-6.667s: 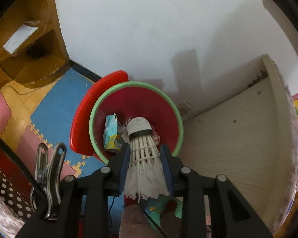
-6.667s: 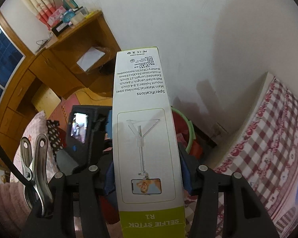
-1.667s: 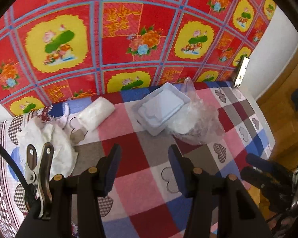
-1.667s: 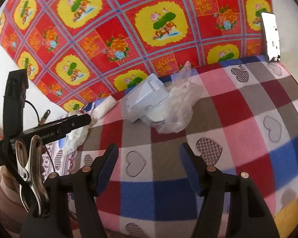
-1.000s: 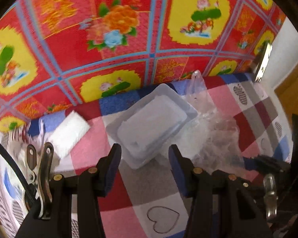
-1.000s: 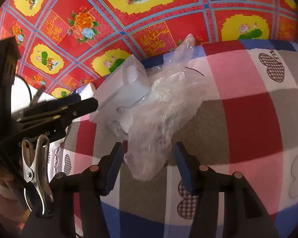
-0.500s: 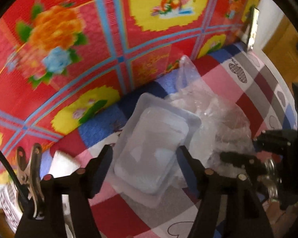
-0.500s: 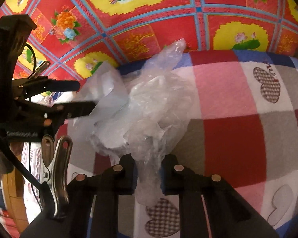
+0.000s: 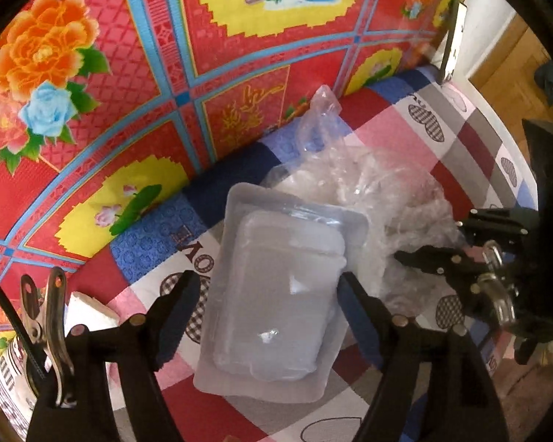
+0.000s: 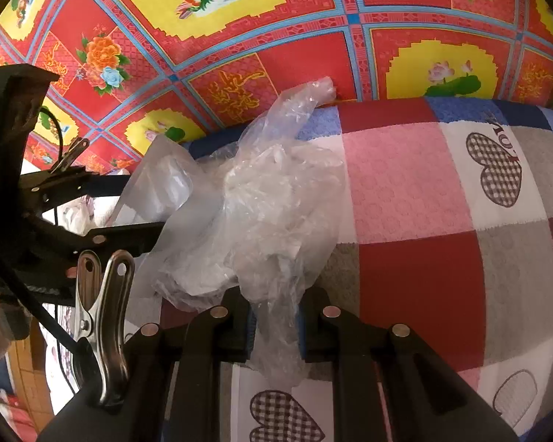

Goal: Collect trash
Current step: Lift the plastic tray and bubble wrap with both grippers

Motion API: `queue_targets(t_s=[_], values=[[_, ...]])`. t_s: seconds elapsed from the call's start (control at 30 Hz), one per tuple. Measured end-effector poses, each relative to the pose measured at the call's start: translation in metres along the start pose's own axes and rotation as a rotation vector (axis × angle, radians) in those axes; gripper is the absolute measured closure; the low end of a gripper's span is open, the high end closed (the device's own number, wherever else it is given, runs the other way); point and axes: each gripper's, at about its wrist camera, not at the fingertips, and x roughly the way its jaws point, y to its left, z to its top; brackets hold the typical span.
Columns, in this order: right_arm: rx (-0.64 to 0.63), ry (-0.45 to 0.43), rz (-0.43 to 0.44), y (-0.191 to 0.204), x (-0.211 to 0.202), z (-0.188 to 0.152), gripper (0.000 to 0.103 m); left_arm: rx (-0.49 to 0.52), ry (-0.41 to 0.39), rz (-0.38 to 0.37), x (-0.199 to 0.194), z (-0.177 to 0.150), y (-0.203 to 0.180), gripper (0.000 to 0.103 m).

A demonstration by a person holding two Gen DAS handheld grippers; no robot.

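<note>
Fingers (image 9: 173, 305) of left gripper (image 9: 267, 294) just opened wide, straddling clear blister tray (image 9: 276, 294) flat on checked blanket (image 9: 472, 140), pads apparently not pressing. Might skid off slick rim on closing.

Right gripper (image 10: 274, 322) narrow, pinching crumpled plastic bag (image 10: 261, 213); thin film could slip out or drag tray askew.

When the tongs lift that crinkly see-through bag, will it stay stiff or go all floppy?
Probably floppy: the clear plastic bag is thin and crumpled, already sagging between the right tongs. It looks very light. It may drag against the plastic tray beside it.
</note>
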Motion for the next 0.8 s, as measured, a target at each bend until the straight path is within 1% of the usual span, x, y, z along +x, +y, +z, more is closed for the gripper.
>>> queue_targets(t_s=[0.17,0.27,0.37,0.47,0.6,0.7,0.8], values=[[0.0,-0.005,0.01,0.0,0.002,-0.001,0.085,-0.034,-0.033,-0.047,-0.015,-0.008,0.004,0.023],[0.0,-0.006,0.016,-0.001,0.003,0.0,0.085,-0.024,-0.035,-0.033,-0.016,-0.009,0.0,0.022],[-0.002,-0.012,0.02,-0.003,0.002,-0.001,0.085,-0.002,-0.017,-0.016,-0.007,-0.009,-0.006,0.022],[-0.001,-0.016,0.022,-0.004,0.0,-0.001,0.085,0.004,-0.013,-0.016,-0.002,-0.009,-0.011,0.022],[-0.001,-0.018,0.022,-0.004,-0.001,-0.003,0.085,-0.004,-0.008,-0.023,-0.003,-0.007,-0.009,0.022],[0.005,-0.019,0.027,-0.004,-0.002,-0.004,0.085,-0.042,-0.028,-0.045,-0.012,-0.007,-0.003,0.022],[0.006,-0.018,0.032,-0.005,-0.003,-0.003,0.085,-0.055,-0.04,-0.039,-0.02,-0.01,0.002,0.021]])
